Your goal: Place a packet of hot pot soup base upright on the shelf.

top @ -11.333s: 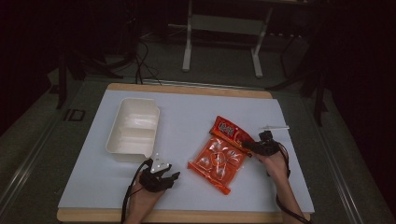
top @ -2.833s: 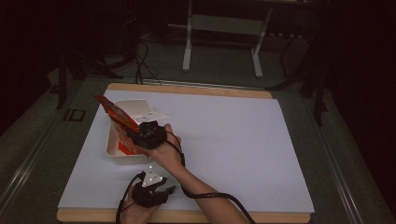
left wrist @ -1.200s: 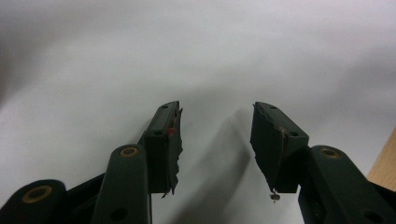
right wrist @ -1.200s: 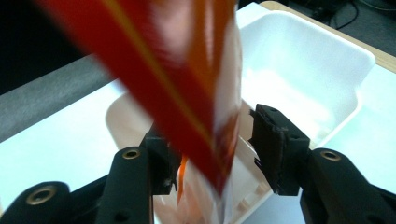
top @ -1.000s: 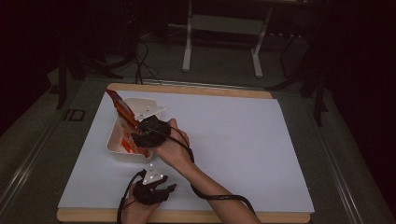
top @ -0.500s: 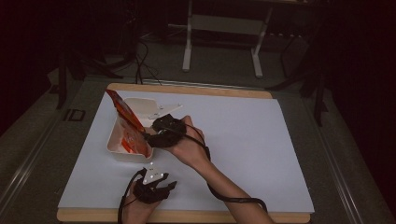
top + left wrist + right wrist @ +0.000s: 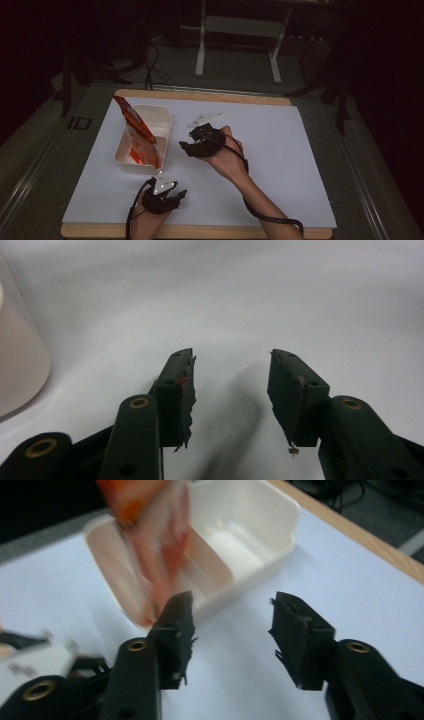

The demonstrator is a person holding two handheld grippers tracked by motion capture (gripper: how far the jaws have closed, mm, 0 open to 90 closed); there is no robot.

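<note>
- Packet [image 7: 136, 131] standing tilted in the tray [image 7: 162, 131], top corner poking above the far left rim, lower end down in the near compartment.
- Right hand-held gripper [image 7: 186, 148] just beside the tray's right wall, jaws apart, nothing between them.
- Left hand-held gripper [image 7: 170, 196] resting on the desk [image 7: 280, 150] near the front edge, jaws apart and empty.
- Step in hand, by judgement: clearing away after the release.
- Best drawn back to the right and up, jaws kept wide, well clear of the rim.
- Worth checking for tipping: packet leans, not flat; a gentle push on its top corner probably needed to seat it.
</note>
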